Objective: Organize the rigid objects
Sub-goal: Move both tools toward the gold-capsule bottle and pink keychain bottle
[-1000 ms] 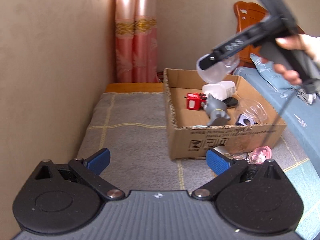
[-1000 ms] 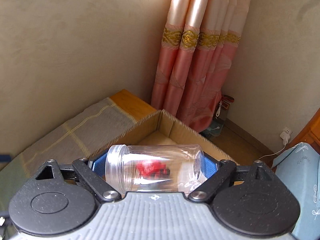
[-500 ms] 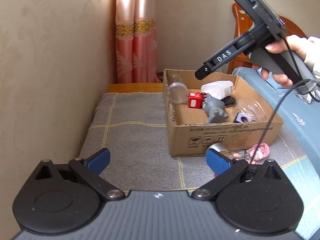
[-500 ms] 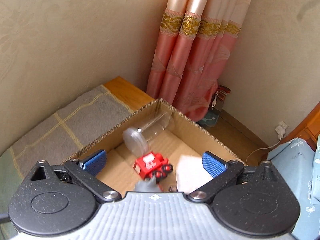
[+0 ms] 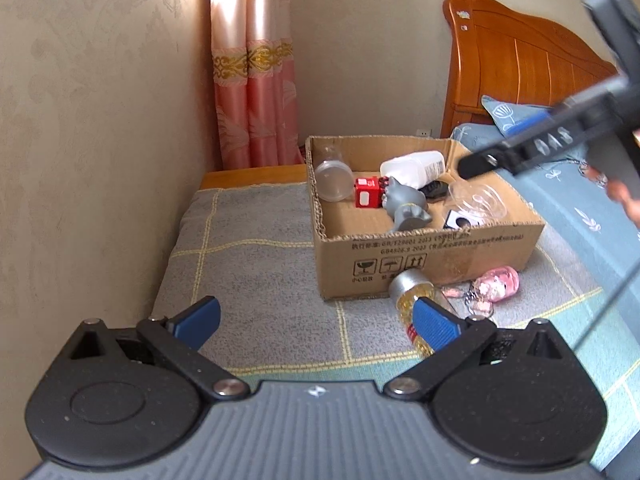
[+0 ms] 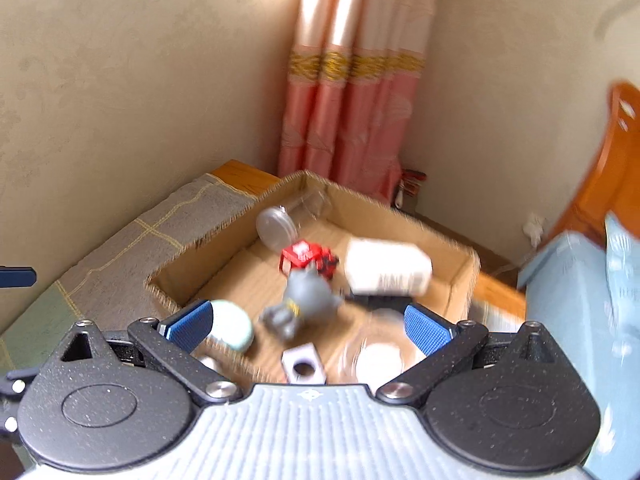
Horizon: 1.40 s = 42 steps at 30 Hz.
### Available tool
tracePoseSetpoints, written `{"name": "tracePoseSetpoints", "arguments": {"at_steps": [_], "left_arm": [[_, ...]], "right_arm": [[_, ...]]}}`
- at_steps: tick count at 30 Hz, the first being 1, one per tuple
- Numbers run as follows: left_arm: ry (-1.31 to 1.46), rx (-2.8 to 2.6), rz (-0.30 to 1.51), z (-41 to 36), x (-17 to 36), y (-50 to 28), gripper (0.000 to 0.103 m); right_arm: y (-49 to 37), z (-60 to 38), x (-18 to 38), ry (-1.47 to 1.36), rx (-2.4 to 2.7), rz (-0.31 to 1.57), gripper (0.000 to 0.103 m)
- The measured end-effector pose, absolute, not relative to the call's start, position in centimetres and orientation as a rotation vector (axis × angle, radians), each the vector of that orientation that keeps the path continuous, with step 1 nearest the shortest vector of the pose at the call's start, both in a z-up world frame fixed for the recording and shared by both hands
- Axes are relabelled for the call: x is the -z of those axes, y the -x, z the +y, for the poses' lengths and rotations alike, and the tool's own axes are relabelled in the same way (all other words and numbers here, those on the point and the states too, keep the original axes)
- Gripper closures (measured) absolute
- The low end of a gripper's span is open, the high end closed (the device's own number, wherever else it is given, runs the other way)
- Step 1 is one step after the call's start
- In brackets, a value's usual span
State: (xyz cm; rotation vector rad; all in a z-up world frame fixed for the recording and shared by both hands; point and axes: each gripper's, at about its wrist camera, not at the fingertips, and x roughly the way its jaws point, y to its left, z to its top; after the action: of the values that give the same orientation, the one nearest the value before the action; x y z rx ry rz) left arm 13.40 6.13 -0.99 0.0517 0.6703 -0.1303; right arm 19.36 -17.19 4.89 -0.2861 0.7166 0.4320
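An open cardboard box (image 5: pixel 424 256) stands on the grey checked blanket. Inside lie a clear plastic jar (image 5: pixel 330 178), a red toy car (image 5: pixel 368 197), a grey cat figure (image 5: pixel 404 206), a white bottle (image 5: pixel 414 164) and a clear dish (image 5: pixel 478 200). The jar (image 6: pixel 278 224) leans in the box's far left corner. My right gripper (image 6: pixel 306 324) is open and empty above the box's near side. My left gripper (image 5: pixel 316 320) is open and empty, low over the blanket. A yellow bottle with a silver cap (image 5: pixel 412 292) lies by its right finger.
A pink keychain figure (image 5: pixel 500 282) lies on the blanket in front of the box. A wall runs along the left, a pink curtain (image 5: pixel 256 80) hangs behind. A wooden headboard (image 5: pixel 516 64) and blue bedding (image 5: pixel 580 208) are at the right.
My right gripper opened and let the clear jar fall into the box, then drew back toward the box's near side. My left gripper moved back a little.
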Motion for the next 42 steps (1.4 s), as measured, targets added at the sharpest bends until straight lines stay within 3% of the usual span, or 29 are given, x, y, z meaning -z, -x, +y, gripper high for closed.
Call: {"name": "tracePoseSetpoints", "arguments": {"at_steps": [14, 29, 42], "left_arm": [[-0.083, 0.16, 0.72, 4.8, 2.5, -13.2, 0.001], [-0.108, 0.166, 0.779, 3.8, 3.9, -14.0, 0.001], [-0.168, 0.351, 0.787, -2.0, 5.2, -16.9, 0.001]], "right_arm": [[-14.2, -22.8, 5.5, 0.027, -0.217, 0.856, 0.0], [-16.4, -23.7, 7.8, 0.023, -0.149, 0.81, 0.0], [-15.2, -26.9, 8.8, -0.026, -0.141, 0.781, 0.0]]}}
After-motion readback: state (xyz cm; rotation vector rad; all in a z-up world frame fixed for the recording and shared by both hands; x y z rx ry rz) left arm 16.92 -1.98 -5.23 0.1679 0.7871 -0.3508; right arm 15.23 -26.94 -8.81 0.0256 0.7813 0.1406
